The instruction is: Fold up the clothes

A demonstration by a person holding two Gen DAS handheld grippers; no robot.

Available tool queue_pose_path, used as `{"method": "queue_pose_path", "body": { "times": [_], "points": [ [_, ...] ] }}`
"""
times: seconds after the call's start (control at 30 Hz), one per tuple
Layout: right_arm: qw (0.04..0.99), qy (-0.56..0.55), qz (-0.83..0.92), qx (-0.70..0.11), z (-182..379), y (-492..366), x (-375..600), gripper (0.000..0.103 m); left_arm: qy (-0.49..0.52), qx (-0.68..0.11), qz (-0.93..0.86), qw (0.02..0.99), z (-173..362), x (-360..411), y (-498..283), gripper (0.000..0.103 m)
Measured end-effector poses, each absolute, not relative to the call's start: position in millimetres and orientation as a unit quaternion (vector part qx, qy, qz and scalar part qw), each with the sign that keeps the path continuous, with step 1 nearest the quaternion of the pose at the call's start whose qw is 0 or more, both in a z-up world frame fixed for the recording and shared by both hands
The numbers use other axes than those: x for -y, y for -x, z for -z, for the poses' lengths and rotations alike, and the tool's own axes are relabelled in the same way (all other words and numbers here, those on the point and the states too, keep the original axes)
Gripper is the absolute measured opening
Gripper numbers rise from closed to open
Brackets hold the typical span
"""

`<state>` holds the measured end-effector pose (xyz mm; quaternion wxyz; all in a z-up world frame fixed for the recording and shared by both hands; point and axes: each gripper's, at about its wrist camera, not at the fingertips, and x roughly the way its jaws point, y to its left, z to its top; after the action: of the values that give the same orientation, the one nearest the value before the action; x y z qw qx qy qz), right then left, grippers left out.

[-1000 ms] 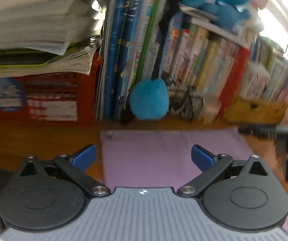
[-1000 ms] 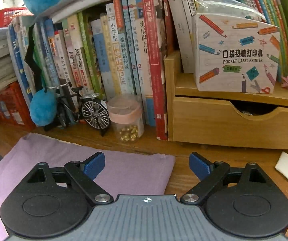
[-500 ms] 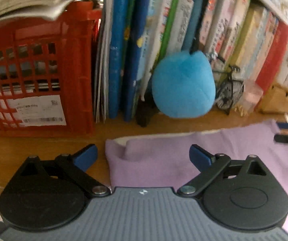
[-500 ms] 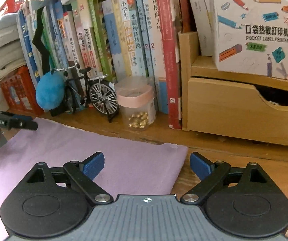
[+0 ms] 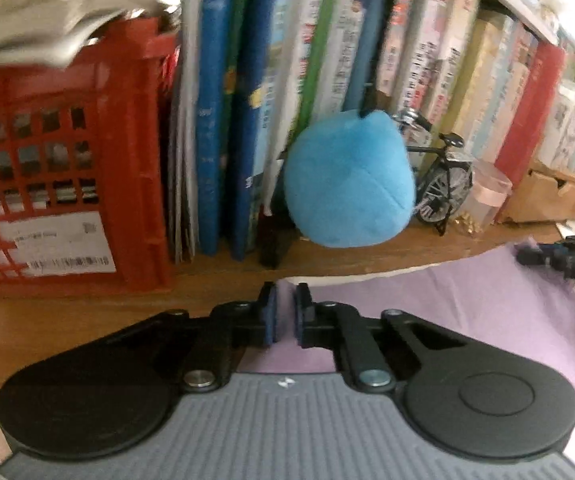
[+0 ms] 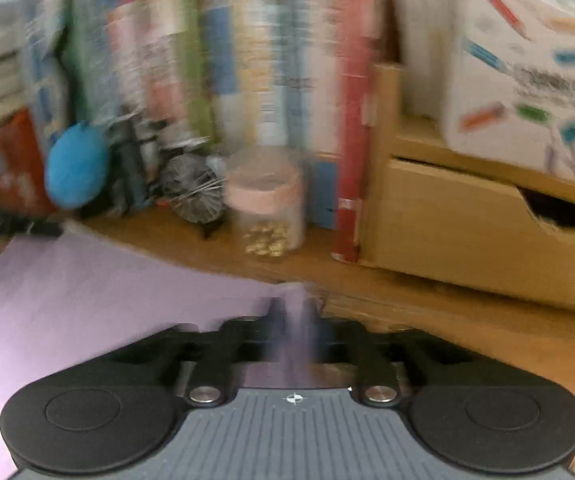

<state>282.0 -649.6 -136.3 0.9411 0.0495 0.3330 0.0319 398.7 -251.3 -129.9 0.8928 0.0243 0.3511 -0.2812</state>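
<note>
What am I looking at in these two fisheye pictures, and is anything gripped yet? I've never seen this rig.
There is no robot: a person holds a two-finger gripper in each hand, each with a camera looking along its fingers. One picture is from the left gripper, the other from the right gripper. A purple cloth lies flat on a wooden desk. Behind it stand books, a red crate, a blue plush ball, a model bicycle, a small jar and a wooden drawer box. Both jaws have just been closing, each on a far corner of the cloth; the right view is blurred, but purple fabric shows between its fingers.
</note>
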Motion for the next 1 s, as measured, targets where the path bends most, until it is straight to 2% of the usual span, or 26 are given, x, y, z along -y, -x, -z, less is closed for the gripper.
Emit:
{"method": "queue_pose_path", "body": {
  "times": [0.2, 0.43, 0.57, 0.8, 1.0],
  "points": [
    [0.949, -0.055, -0.043, -0.306, 118.0, -261.1, 646.1, 0.008, -0.043, -0.322, 0.294, 0.899, 106.9, 253.1, -374.9, 0.005],
    [0.961, -0.047, -0.077, -0.261, 66.5, -208.4, 637.3, 0.008, -0.025, -0.281, 0.302, 0.910, 45.5, 228.5, -339.7, 0.005],
    [0.967, -0.039, -0.086, -0.237, 37.1, -159.3, 632.1, 0.007, -0.016, -0.251, 0.307, 0.918, 17.4, 209.7, -282.1, 0.004],
    [0.968, -0.025, -0.120, -0.219, -3.5, -58.5, 619.0, 0.007, -0.065, -0.210, 0.316, 0.923, -29.8, 174.9, -172.5, 0.003],
    [0.956, 0.018, -0.162, -0.246, -19.0, 42.6, 576.8, 0.007, -0.129, -0.200, 0.335, 0.912, -49.9, 145.0, -60.9, 0.002]
  ]
}}
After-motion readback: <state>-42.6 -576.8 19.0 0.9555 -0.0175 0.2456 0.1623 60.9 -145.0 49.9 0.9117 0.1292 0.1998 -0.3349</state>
